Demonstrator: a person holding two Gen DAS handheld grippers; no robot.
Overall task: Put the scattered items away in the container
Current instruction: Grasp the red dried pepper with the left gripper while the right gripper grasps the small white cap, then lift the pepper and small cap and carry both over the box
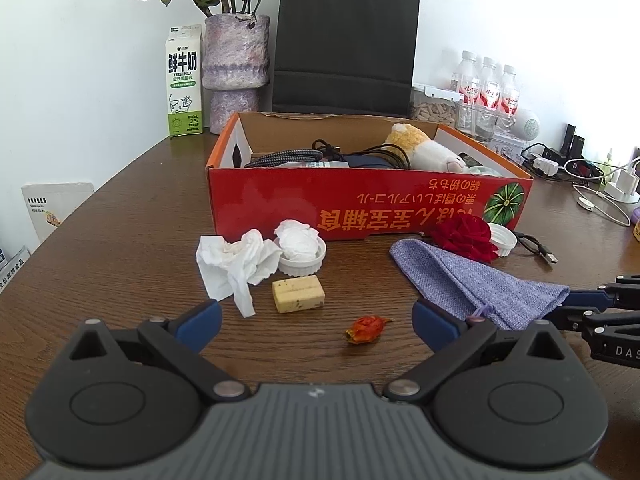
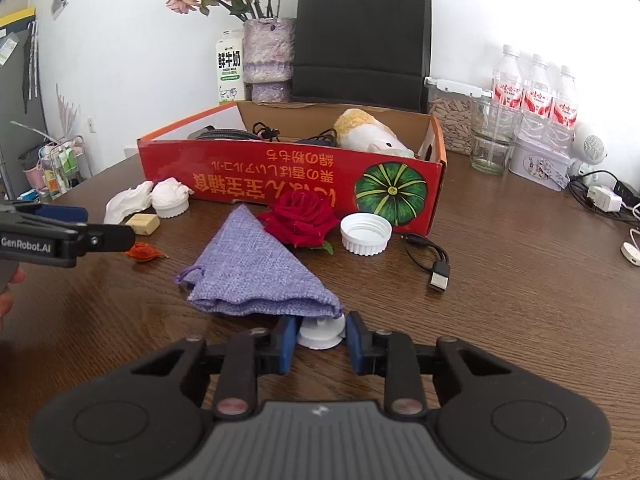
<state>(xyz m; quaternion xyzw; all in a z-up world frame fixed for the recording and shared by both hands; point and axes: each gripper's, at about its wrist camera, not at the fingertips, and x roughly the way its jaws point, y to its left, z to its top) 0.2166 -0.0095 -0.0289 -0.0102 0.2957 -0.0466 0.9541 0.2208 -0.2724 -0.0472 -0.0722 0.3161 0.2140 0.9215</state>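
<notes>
The red cardboard box (image 1: pixel 360 204) stands mid-table, holding cables and a plush toy (image 1: pixel 424 148). In front of it lie a crumpled tissue (image 1: pixel 236 264), a white lid with a tissue ball (image 1: pixel 300 256), a yellow block (image 1: pixel 298 294), an orange dried pod (image 1: pixel 366 330), a purple cloth pouch (image 1: pixel 480 284), a red rose (image 1: pixel 464 236) and a white cap (image 2: pixel 365 234). My left gripper (image 1: pixel 316 322) is open above the pod and block. My right gripper (image 2: pixel 320 338) is shut on a small white object (image 2: pixel 322 332) at the pouch's (image 2: pixel 256 276) near edge.
A USB cable (image 2: pixel 432 260) lies right of the cap. Behind the box stand a milk carton (image 1: pixel 184 84), a vase of flowers (image 1: pixel 234 72), a black paper bag (image 1: pixel 344 44), water bottles (image 2: pixel 536 88) and a glass (image 2: pixel 492 140). Chargers and cables sit at far right.
</notes>
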